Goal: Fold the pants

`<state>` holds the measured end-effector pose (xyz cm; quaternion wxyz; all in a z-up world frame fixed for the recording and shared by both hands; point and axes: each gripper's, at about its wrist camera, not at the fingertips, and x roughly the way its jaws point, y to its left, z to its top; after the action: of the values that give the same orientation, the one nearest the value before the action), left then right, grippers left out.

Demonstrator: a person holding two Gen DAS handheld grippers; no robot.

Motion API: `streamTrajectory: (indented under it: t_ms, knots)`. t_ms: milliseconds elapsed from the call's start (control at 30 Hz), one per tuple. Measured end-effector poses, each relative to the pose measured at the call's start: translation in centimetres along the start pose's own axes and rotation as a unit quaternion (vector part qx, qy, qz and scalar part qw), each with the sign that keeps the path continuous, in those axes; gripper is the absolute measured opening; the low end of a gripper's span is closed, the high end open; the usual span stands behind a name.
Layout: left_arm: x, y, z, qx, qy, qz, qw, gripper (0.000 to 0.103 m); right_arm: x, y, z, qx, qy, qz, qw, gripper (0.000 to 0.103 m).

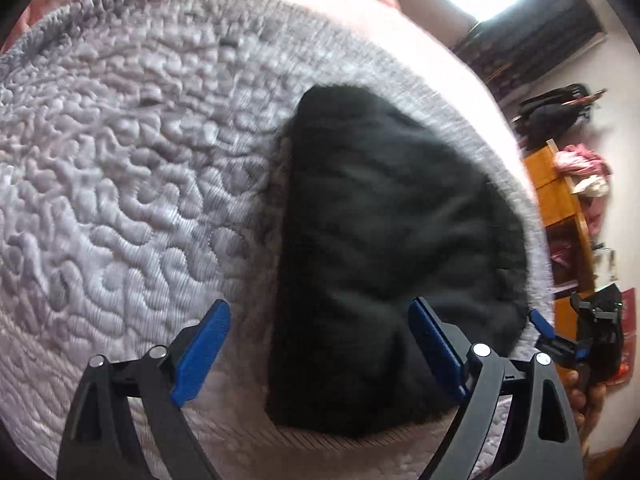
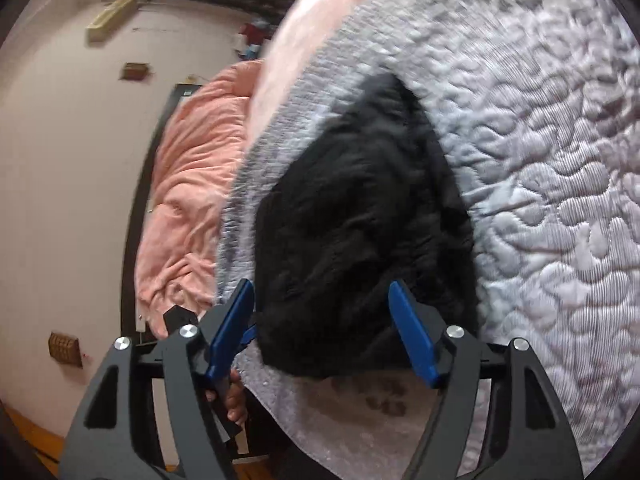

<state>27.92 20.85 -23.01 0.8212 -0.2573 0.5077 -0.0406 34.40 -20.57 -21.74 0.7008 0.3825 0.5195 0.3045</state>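
**Both claws open over the black pants, nothing gripped**

Left gripper (image 1: 320, 354): jaws wide apart, empty. Its left blue finger (image 1: 202, 354) hangs over bare quilt; its right finger sits over the dark cloth. So this claw straddles the left edge of the pants (image 1: 384, 216) at their near end.

Pants: a dark, bunched, partly folded mass on the grey quilted mattress (image 1: 120, 160), close to the mattress's edge. Long axis runs away from both claws, near end broad, far end narrowing. Frames are blurred; seams and waistband not readable.

Right gripper (image 2: 322, 332): jaws also apart, nothing between the pads. Pants (image 2: 352, 232) lie straight ahead and slightly below; both blue fingers flank the near end. In the left wrist view this claw shows at far right (image 1: 592, 340), beyond the cloth's right edge.

Judgement: both hands sit at the near end, about equally close. Next grasp likely takes the near corners, one per claw, to carry them along the long axis. Pink blanket (image 2: 188, 184) lies off to the side, clear of the work.
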Motion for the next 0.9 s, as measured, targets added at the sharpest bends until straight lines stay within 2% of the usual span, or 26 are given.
streamTrajectory:
  t_ms: [67,167,267,333,467,500,633,667,800,900]
  knots:
    - [-0.7,-0.2,-0.9,0.007,-0.010,-0.003,0.9999,0.092,-0.2,0.8,-0.8,-0.013,0.004,0.000,1.000,0.074]
    - [0.8,0.0,-2.1,0.015,0.019,0.023,0.9994,0.092,1.6,-0.3,-1.4,-0.003,0.026,-0.034,0.999,0.072]
    - [1.6,1.0,-2.6,-0.012,0.034,0.008,0.9993,0.096,3.0,-1.6,-1.8,0.019,0.035,-0.046,0.998,0.067]
    - [0.6,1.3,-2.7,-0.031,0.029,-0.007,0.9991,0.094,2.5,-0.8,-2.4,0.021,0.031,-0.035,0.999,0.078]
    - [-3.4,0.4,-4.2,-0.019,-0.005,-0.032,0.9993,0.095,0.4,2.2,-4.7,-0.014,0.017,-0.045,0.999,0.085]
    - [-5.0,-0.1,-5.2,-0.010,-0.020,-0.025,0.9994,0.095,-0.6,3.1,-6.1,-0.027,0.008,-0.062,0.998,0.089]
    - [-10.0,-2.4,-8.9,0.054,-0.075,0.035,0.9951,0.099,-3.3,4.9,-11.4,-0.074,-0.016,-0.114,0.991,0.090]
    - [-11.1,-3.1,-9.8,0.070,-0.086,0.056,0.9923,0.099,-4.0,5.4,-13.5,-0.086,-0.021,-0.140,0.986,0.090]
    - [-15.2,-5.4,-15.0,0.125,-0.120,0.146,0.9739,0.099,-6.7,6.5,-20.1,-0.105,-0.044,-0.199,0.973,0.092]
    - [-17.5,-6.3,-18.3,0.141,-0.130,0.158,0.9687,0.099,-8.7,7.0,-24.6,-0.122,-0.065,-0.261,0.956,0.095]
